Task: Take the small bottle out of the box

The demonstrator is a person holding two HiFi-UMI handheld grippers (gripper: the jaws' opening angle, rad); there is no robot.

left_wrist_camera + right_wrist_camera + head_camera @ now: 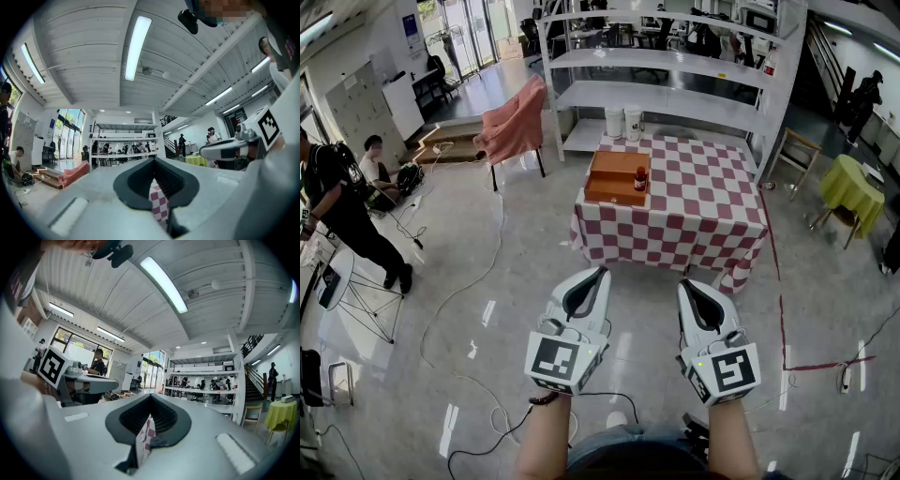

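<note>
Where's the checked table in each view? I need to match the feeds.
Head view: the checked table is upper centre, just right of the midline.
Left gripper view: only a thin sliver of it, low centre.
Right gripper view: again a thin sliver, low centre.
Shared landmark: the white shelving rack behind it.

Open floor [619,272] is stretching in front of the counter [712,202]. A shelf [675,97] is standing close behind the counter, a draped chair [517,120] left of it; the box [609,196] is occupying its far-left corner.
</note>
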